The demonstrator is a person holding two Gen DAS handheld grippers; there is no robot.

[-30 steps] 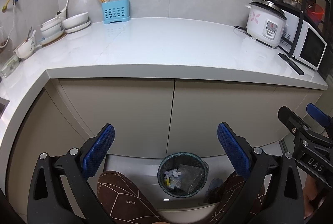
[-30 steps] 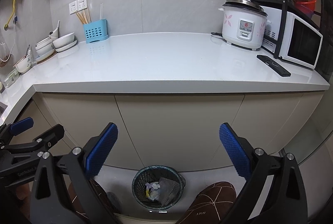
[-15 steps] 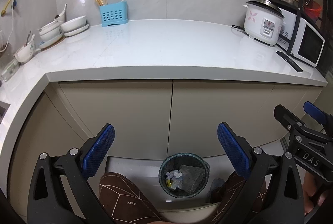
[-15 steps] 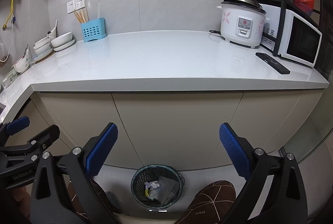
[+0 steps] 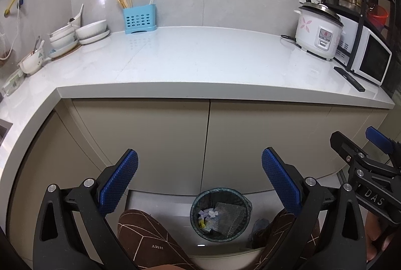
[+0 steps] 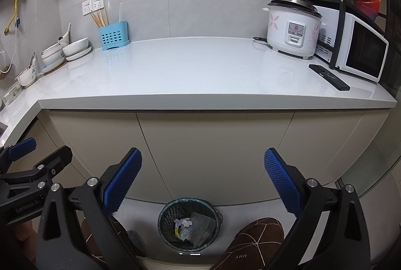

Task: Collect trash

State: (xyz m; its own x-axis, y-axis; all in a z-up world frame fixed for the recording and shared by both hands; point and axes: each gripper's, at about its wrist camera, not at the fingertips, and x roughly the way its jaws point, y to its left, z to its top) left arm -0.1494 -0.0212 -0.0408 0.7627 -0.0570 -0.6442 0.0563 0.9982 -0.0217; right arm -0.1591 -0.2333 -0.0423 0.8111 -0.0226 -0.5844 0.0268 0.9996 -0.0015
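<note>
Left gripper [image 5: 199,176]: jaws are standing wide apart, grasping nothing; the blue fingers [image 5: 119,182] are showing a knurled rubber texture on black plastic arms.
Right gripper [image 6: 202,176]: jaws are likewise spread and holding nothing; its pads [image 6: 282,183] are carrying the same diamond-grid rubber.
Trash bin [image 5: 220,214]: round black mesh basket lined with a thin dark bag, sitting on the floor below and ahead of both tools, between the fingers of each.
Trash [image 5: 209,213]: crumpled white paper, a yellow scrap and a sheet of bubble wrap [image 6: 200,226] are lying inside the bin.
Counter [image 5: 200,62]: smooth, glossy white stone slab with a rounded corner, lying ahead of and above the fingers.
Cabinet doors [image 6: 213,152]: flat, matte beige panels, facing the tools directly behind the bin.
Rice cooker [image 6: 292,28]: white, rounded body with pink flower print, standing far ahead to the right.
Microwave [image 6: 361,54]: white box, just right of the cooker.
Utensil holder [image 5: 139,20]: light blue perforated plastic, far ahead to the left.
Bowls [image 5: 77,33]: stacked white ceramic, left of the holder.
</note>
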